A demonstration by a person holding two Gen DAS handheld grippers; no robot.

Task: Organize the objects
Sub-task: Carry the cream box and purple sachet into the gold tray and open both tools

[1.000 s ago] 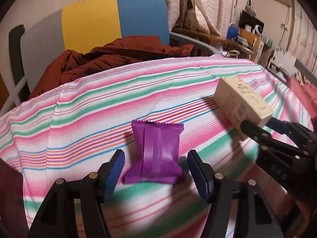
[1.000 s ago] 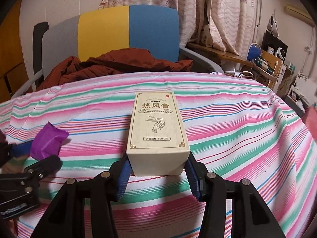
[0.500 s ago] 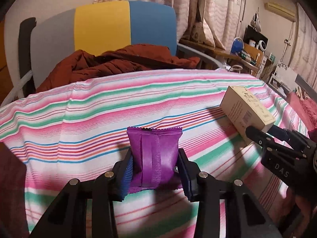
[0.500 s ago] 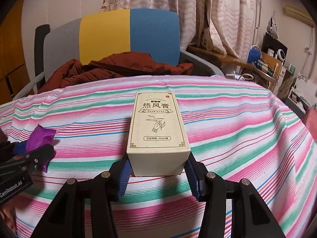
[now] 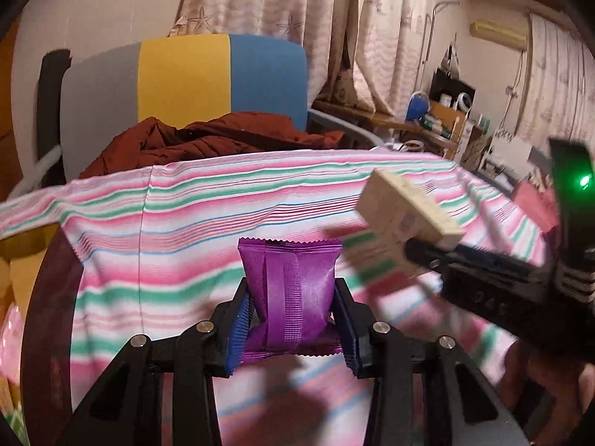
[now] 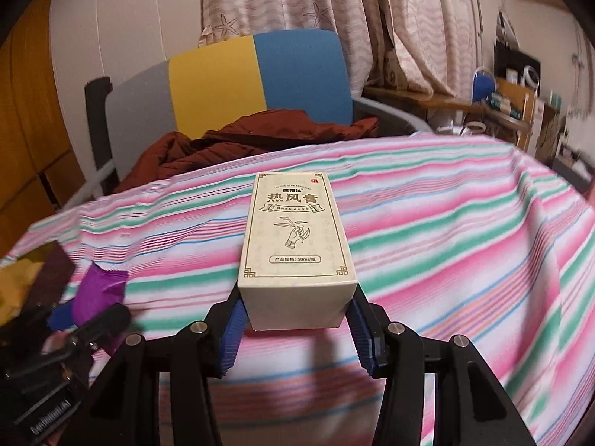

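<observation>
In the left wrist view my left gripper (image 5: pixel 293 319) is shut on a purple snack packet (image 5: pixel 292 290), its blue pads squeezing the packet's sides above the striped tablecloth (image 5: pixel 186 223). My right gripper (image 6: pixel 297 329) is shut on a cream carton (image 6: pixel 297 245) with printed characters, held clear of the cloth. The carton (image 5: pixel 407 215) and the right gripper (image 5: pixel 494 282) appear blurred at the right of the left wrist view. At the lower left of the right wrist view, the packet (image 6: pixel 98 290) shows in the left gripper (image 6: pixel 93 316).
A chair (image 5: pixel 219 78) with grey, yellow and blue panels stands behind the table, a rust-red jacket (image 5: pixel 208 141) heaped on it. Cluttered shelves (image 5: pixel 446 111) and curtains (image 5: pixel 372 37) fill the back right. Yellow and pink things (image 5: pixel 15 316) lie past the table's left edge.
My left gripper closed on the purple packet and lifted it off the cloth. Both grippers have drawn back from the table with their loads, so more of the room shows.
</observation>
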